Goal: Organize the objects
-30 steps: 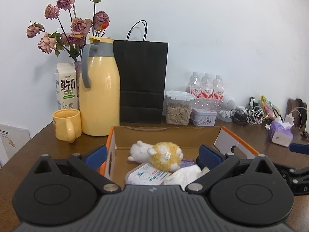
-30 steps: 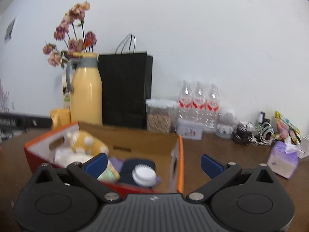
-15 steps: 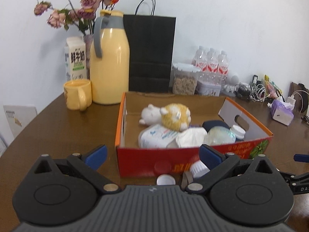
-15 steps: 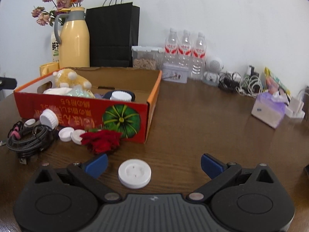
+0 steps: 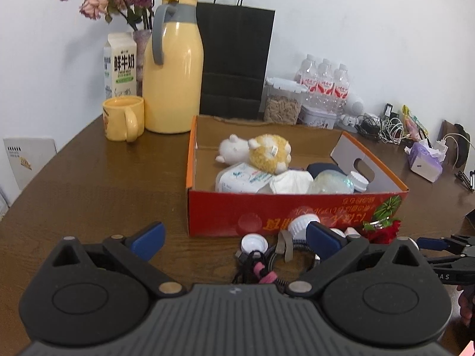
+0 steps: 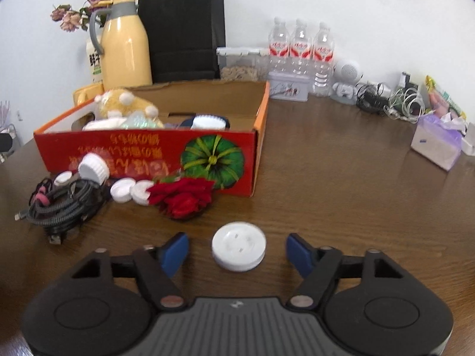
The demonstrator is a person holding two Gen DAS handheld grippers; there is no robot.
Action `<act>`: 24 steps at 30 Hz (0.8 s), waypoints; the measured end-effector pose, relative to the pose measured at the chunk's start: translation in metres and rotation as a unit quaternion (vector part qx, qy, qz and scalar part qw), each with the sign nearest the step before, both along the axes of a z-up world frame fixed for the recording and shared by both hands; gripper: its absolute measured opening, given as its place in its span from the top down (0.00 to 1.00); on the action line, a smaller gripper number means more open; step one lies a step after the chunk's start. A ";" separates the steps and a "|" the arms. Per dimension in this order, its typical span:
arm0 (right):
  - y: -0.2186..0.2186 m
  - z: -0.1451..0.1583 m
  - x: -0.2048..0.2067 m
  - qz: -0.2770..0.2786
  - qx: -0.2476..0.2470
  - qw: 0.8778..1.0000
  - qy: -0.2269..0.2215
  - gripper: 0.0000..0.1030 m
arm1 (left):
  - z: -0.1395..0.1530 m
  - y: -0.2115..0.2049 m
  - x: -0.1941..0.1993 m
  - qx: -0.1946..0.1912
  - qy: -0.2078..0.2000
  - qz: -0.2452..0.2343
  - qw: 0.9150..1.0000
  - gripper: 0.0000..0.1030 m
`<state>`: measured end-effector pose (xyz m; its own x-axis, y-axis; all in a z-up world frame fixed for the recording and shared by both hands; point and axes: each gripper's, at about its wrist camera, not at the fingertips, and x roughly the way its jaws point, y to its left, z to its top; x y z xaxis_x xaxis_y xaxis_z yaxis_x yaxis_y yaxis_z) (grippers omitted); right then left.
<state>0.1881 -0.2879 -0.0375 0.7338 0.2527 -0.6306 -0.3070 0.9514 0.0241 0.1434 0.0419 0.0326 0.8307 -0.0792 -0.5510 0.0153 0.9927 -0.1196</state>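
A white round disc (image 6: 238,246) lies flat on the brown table between the blue pads of my right gripper (image 6: 237,252). Its jaws are closing, with a gap still on each side of the disc. Beyond it, a red rose (image 6: 184,195), white caps (image 6: 130,190) and a black cable bundle (image 6: 62,204) lie against the front of the red cardboard box (image 6: 148,151). The box (image 5: 297,207) holds a plush toy (image 5: 261,151), tissue packs and jars. My left gripper (image 5: 236,237) hovers open and empty over the cable bundle (image 5: 258,267) and a white cap (image 5: 253,241).
A yellow thermos (image 5: 172,68), yellow mug (image 5: 123,118), milk carton (image 5: 120,65), dried flowers and a black paper bag (image 5: 234,59) stand behind the box. Water bottles (image 6: 299,50), tangled chargers (image 6: 394,101) and a purple tissue pack (image 6: 436,142) line the back right.
Both views have tipped down from the wall to the tabletop. The right gripper has sunk to the white disc and its jaws have narrowed. The left gripper's jaws stay wide.
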 end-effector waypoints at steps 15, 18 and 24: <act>0.005 0.010 -0.018 0.009 0.011 0.998 -0.055 0.63 | -0.020 -0.011 0.011 -0.033 0.065 -0.024 0.997 0.00; 0.009 0.015 -0.019 0.016 0.013 0.997 -0.071 0.63 | -0.024 -0.020 0.016 -0.041 0.083 -0.039 0.995 0.00; 0.012 0.018 -0.018 0.027 0.021 0.995 -0.094 0.63 | -0.030 -0.036 0.028 -0.037 0.089 -0.045 0.994 0.00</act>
<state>0.1699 -0.2756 -0.0194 0.8229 0.3180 -0.4709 -0.3598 0.9330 0.0013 0.1719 0.0061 0.0024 0.7090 -0.1942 -0.6779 0.0748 0.9766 -0.2014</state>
